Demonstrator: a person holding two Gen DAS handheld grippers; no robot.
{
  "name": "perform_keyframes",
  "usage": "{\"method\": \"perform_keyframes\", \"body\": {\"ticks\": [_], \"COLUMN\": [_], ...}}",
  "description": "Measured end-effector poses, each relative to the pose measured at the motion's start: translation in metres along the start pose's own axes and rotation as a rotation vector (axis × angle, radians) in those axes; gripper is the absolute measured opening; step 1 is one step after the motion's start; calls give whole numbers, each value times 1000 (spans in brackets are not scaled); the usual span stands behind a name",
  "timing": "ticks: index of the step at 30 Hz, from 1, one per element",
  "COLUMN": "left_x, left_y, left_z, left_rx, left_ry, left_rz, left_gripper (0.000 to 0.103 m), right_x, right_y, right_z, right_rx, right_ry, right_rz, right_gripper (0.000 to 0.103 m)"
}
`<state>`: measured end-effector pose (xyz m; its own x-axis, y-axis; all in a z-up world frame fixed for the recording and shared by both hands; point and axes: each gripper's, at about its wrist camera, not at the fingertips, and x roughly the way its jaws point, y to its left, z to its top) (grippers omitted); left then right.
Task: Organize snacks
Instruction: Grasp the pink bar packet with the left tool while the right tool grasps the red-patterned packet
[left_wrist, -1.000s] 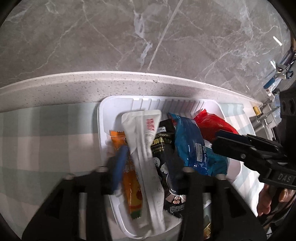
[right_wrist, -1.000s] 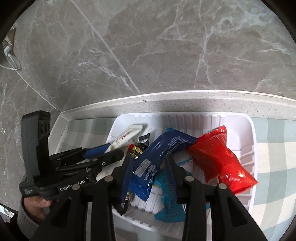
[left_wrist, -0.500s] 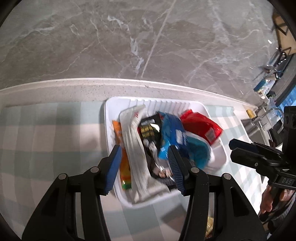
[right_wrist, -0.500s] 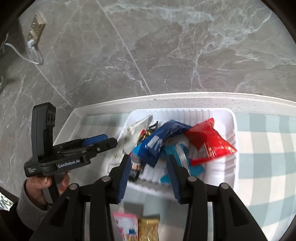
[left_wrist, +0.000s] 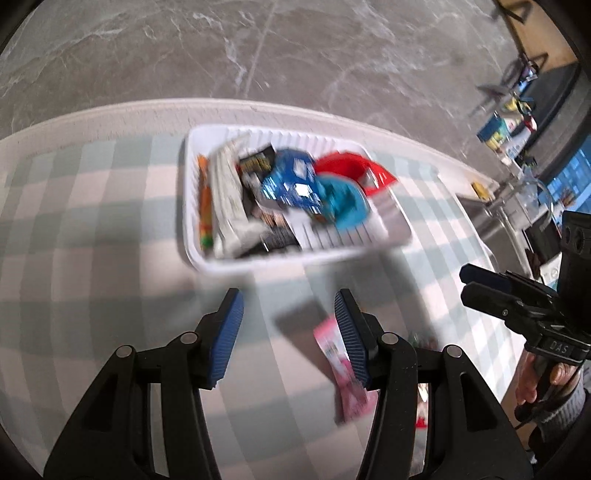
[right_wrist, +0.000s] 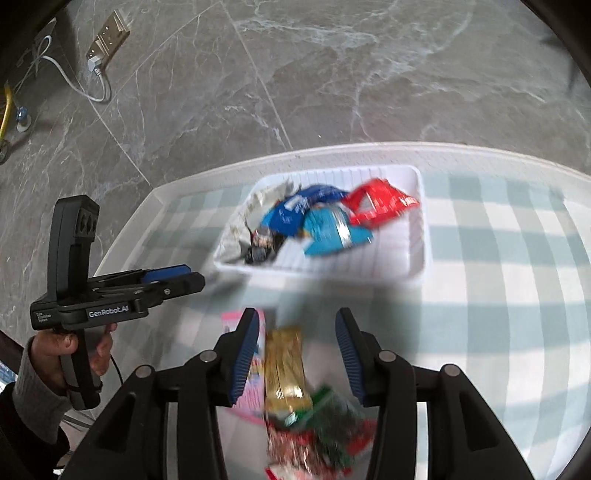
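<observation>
A white tray (left_wrist: 195, 236) (right_wrist: 417, 258) on the checked cloth holds several snack packs: orange, white, black, blue, light blue and a red pack (left_wrist: 347, 168) (right_wrist: 380, 201). My left gripper (left_wrist: 288, 336) is open and empty, held above the cloth in front of the tray. My right gripper (right_wrist: 295, 354) is open and empty above a gold pack (right_wrist: 284, 369). A pink pack (left_wrist: 341, 369) (right_wrist: 255, 391) lies beside it, and a red-green pack (right_wrist: 325, 432) lies nearer. Each gripper shows in the other's view: the right (left_wrist: 480, 284), the left (right_wrist: 184, 278).
The table with its green-white checked cloth (left_wrist: 92, 240) stands against a grey marble wall (right_wrist: 332, 74). A wall socket with a white cable (right_wrist: 107, 29) is at the upper left. A cluttered counter and sink (left_wrist: 517, 166) lie to the right.
Both grippers have pulled back and up from the tray, leaving the packs in it. The loose pink, gold and red-green packs on the cloth have come into view.
</observation>
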<state>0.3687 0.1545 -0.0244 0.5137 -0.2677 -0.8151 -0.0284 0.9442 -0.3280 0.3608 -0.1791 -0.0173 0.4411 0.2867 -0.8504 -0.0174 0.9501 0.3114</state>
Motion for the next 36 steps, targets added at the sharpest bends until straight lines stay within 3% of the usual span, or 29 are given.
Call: {"method": "perform_keyframes", "body": {"ticks": [8,14,21,36], "left_x": [3,16,28,48], "left_y": [-32,-45,-54,-57], "left_z": [-48,-65,-69,-62], "left_rx": [30,39,54,63], "left_ry": [70,114,140,162], "left_rz": [-15,-10,1,9], "left_gripper": [49,50,50,51], "right_x": [-20,-21,-17,10], "right_y": [-9,-14,-15,-3], "right_z": [-50,-87,-116,-134], "right_rx": [12,43,66,92], "right_ry": [22,66,106,179], "right_rz": [-33,-42,-49,-78], "right_gripper": [48,50,50,52]}}
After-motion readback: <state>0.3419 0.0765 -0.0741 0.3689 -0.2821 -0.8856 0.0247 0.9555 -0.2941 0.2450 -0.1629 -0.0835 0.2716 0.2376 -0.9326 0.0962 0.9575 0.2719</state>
